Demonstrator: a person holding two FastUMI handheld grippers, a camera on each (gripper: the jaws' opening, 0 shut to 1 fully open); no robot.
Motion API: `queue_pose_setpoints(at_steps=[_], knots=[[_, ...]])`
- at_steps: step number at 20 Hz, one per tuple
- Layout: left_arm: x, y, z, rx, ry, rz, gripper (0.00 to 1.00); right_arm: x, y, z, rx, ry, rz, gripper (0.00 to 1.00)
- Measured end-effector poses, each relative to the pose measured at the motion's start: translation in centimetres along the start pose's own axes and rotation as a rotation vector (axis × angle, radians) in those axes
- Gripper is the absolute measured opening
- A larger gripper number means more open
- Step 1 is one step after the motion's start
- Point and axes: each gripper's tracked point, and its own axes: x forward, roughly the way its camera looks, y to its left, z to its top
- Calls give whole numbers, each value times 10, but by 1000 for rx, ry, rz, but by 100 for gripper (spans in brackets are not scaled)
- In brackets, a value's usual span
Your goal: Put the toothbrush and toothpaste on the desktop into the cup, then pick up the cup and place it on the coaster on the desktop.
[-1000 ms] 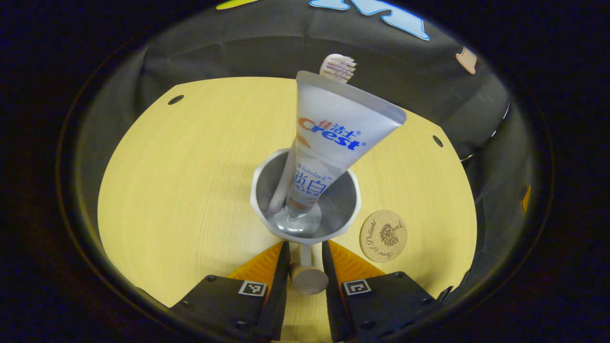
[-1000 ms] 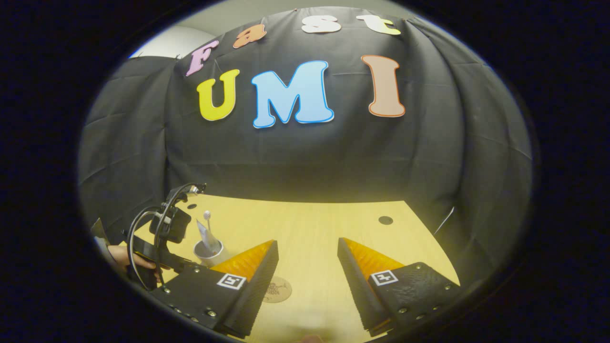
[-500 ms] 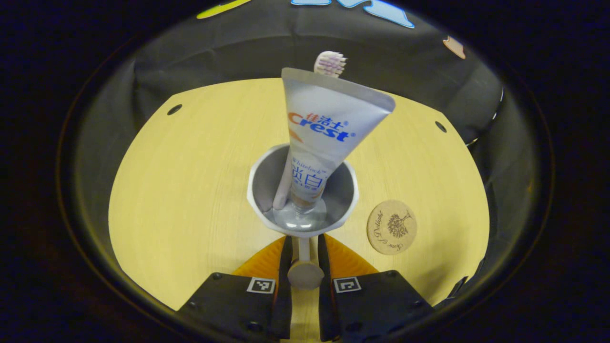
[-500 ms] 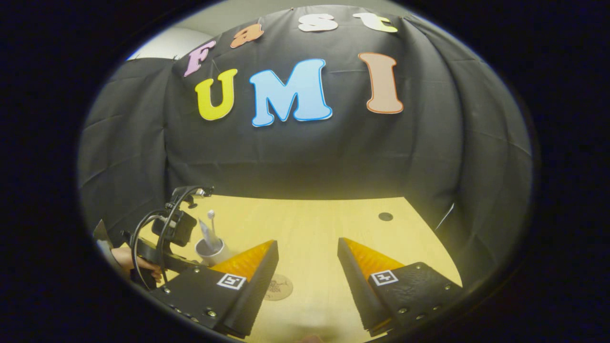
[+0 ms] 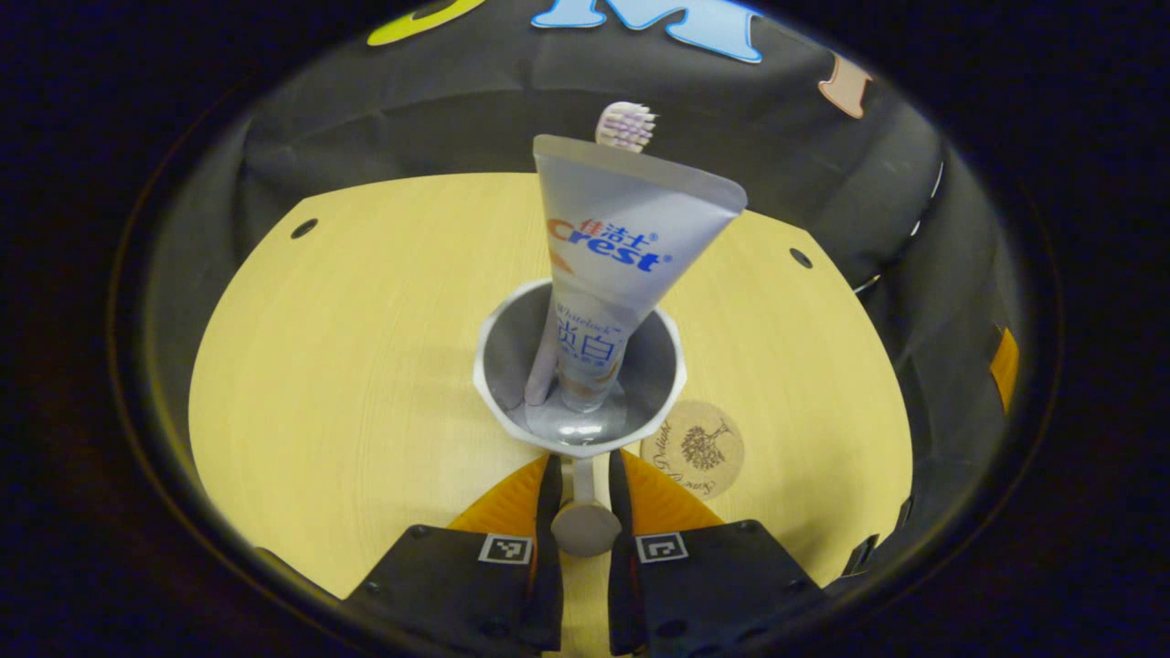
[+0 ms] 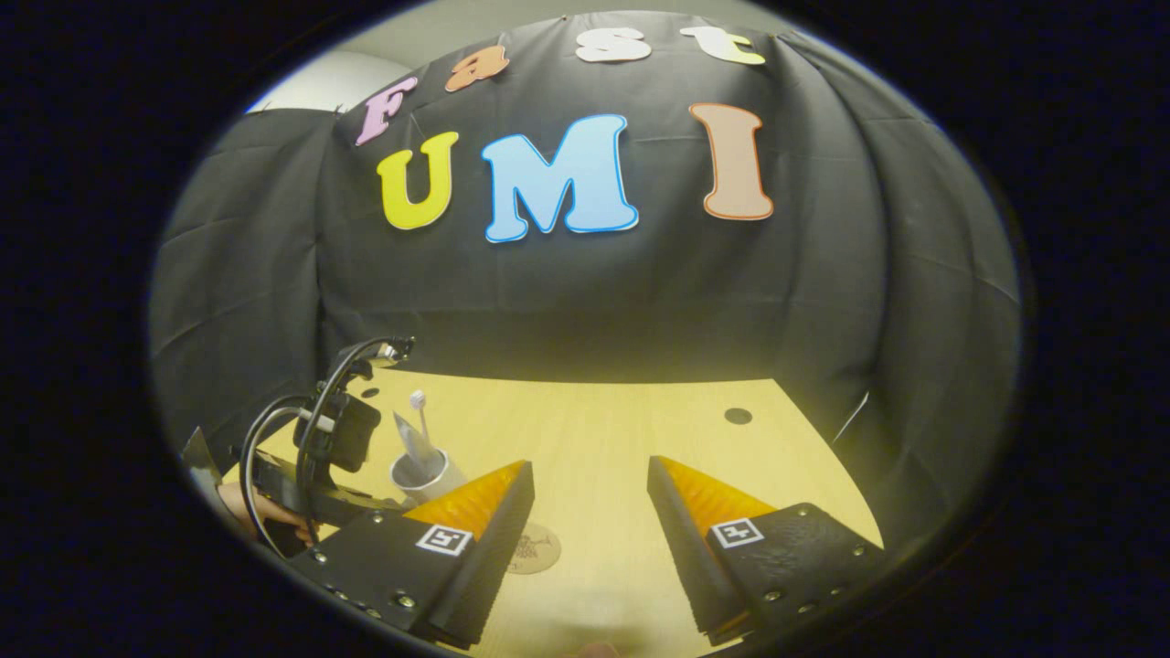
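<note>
I read "Crest" in large letters across the toothpaste tube (image 5: 622,233), with Chinese characters above it, the small word "Whitelock" lower down and larger Chinese characters beneath. The cork coaster (image 5: 696,450) carries the curved word "Delight" beside a tree emblem; its remaining lettering I cannot read.

We counted one cup (image 5: 579,366), one toothpaste tube (image 5: 614,247), one toothbrush (image 5: 624,126), one coaster (image 5: 696,451), one desktop (image 5: 347,366), and two grippers: left (image 5: 579,475), right (image 6: 590,493).
</note>
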Motion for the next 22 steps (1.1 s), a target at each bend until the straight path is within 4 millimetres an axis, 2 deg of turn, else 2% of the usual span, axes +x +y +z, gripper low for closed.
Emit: queue_pose_setpoints(at_steps=[6,13,18,22], knots=[[-1,-40,-8,36,27,-63,27,-9,-12,-1,6,-6,-30,80],[2,-73,-25,90,81,-89,25,-23,-29,-5,29,-13,-64,80],[10,-83,-36,132,116,-74,27,-31,-39,-6,51,-17,-72,80],[13,-85,-37,144,116,-46,26,-36,-46,-6,60,-19,-68,80]])
